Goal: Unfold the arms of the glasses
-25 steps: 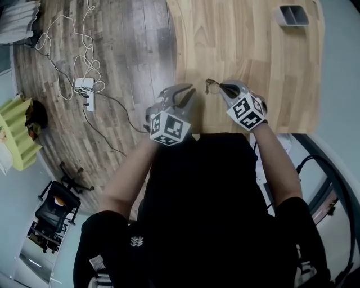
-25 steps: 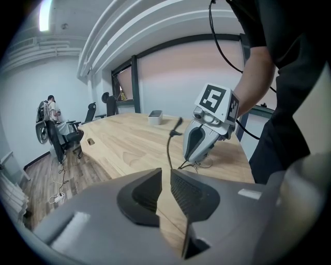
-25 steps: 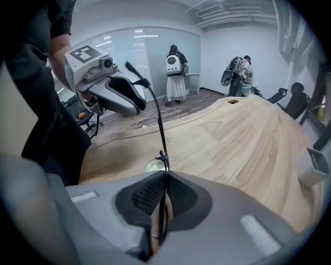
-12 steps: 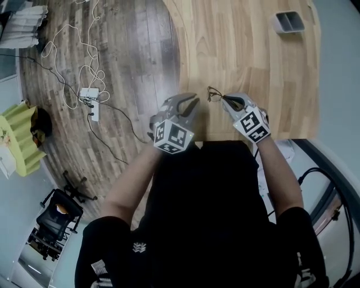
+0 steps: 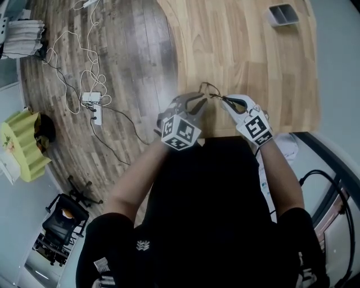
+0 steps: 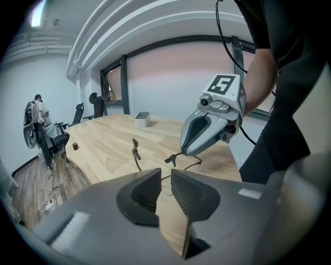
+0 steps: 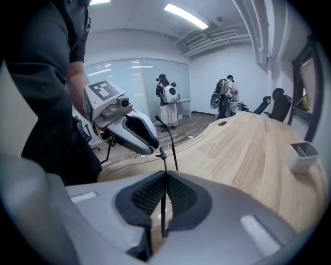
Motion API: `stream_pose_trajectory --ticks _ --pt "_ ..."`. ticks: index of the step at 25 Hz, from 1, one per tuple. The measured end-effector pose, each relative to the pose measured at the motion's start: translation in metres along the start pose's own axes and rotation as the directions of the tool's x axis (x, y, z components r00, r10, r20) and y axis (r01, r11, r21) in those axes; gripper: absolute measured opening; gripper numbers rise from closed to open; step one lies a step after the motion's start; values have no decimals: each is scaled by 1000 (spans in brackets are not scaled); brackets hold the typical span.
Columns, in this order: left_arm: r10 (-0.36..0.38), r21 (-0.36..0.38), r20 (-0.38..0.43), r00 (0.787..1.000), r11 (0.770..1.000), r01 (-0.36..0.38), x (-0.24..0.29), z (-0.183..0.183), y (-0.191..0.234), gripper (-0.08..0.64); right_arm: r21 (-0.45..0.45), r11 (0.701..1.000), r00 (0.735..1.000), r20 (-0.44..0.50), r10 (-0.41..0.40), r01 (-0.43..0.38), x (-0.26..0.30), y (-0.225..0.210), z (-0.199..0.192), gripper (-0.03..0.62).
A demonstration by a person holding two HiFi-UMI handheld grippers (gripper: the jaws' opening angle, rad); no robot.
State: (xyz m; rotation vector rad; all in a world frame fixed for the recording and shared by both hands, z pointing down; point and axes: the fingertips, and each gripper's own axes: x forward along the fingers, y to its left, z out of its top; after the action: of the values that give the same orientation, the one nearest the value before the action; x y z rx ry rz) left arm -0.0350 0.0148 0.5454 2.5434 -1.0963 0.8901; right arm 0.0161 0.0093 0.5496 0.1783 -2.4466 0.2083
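Thin dark wire glasses [image 5: 207, 89] hang above the near edge of the wooden table [image 5: 253, 50]. My right gripper [image 5: 224, 100] is shut on their frame, and in the right gripper view a dark wire runs up from between its pads [image 7: 164, 178]. One arm [image 6: 135, 152] of the glasses sticks up. My left gripper [image 5: 194, 101] sits just left of the glasses, tips close to them. Its jaws have just been opening and stand apart [image 6: 164, 178], with the lens rim showing beyond the gap and nothing pressed between the pads.
A small grey tray [image 5: 283, 14] stands at the table's far right. A power strip with white cables [image 5: 93, 101] lies on the wooden floor to the left. An office chair [image 5: 62, 219] and a yellow object [image 5: 22, 146] stand further left.
My left gripper has moved right, closing in on the glasses and the right gripper. The right gripper still holds the glasses and has lifted them slightly.
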Motion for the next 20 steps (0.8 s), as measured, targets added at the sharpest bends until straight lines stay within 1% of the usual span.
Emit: stream_pose_trajectory --ticks 6,11,14,17,20 --pt "-44 1 15 999 999 43 12 9 -13 69 24 1000 1000 18 -17 17 -4 3 -3 12" --pt "-79 -24 50 996 997 80 11 14 -17 69 23 999 999 20 -32 31 -7 1 -6 12" --pt "-91 -45 75 993 994 95 8 19 -18 86 23 999 999 14 -39 39 -9 0 -9 12" --pt "-93 -50 81 992 994 97 10 21 -18 101 9 1000 1000 13 -27 27 -10 5 -10 12" --pt "-131 -51 87 988 989 135 14 25 -25 112 3 1000 1000 16 -26 26 -10 8 -9 12"
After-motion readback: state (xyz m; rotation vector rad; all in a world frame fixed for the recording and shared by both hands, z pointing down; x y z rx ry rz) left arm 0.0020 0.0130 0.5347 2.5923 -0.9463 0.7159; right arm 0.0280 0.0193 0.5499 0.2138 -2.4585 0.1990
